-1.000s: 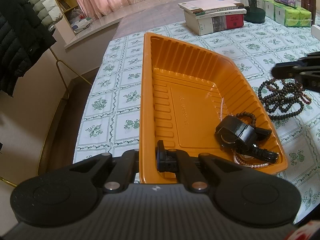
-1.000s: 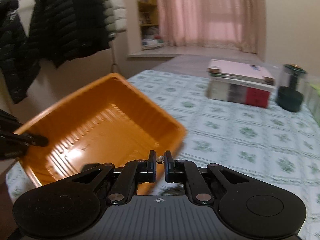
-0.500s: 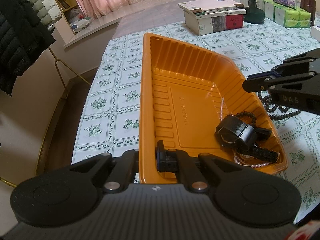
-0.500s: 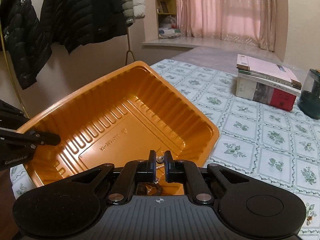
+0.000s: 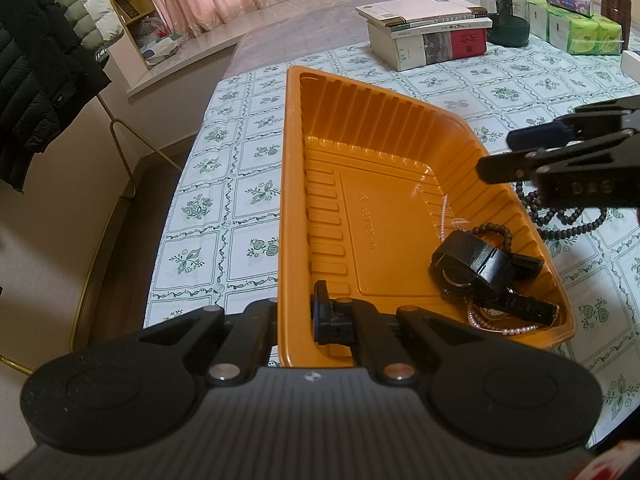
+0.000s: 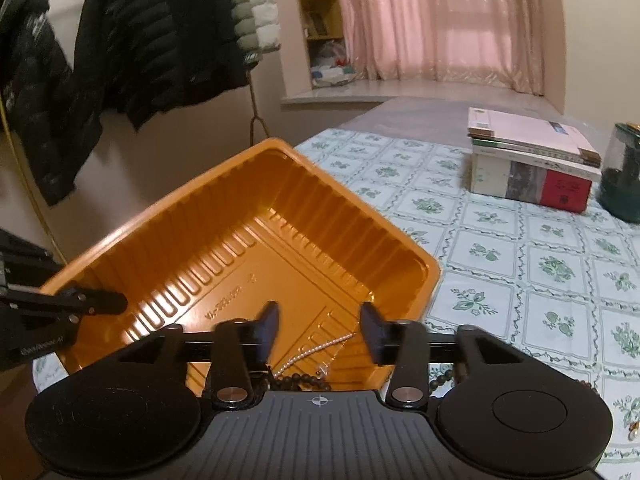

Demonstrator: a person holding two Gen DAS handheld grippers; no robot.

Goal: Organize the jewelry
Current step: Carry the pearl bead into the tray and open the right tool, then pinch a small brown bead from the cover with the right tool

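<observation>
Two stacked books [image 5: 428, 32] and a dark green jar [image 5: 505, 16] sit far back on the flowery tablecloth [image 5: 248, 200]. Dark wooden beads [image 5: 568, 216] lie beside the orange plastic tray [image 5: 360, 152], which holds a black watch [image 5: 480, 268] and a pearl string [image 6: 320, 352]. Left gripper [image 5: 295, 316] pinches the tray's near wall; right gripper [image 6: 319, 326] hangs spread wide above the pearls.

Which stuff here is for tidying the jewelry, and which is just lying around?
For the job: orange tray, black watch, pearl necklace, dark bead strands beside the tray.

Just lying around: books, green jar, tissue packs, hanging coats.
</observation>
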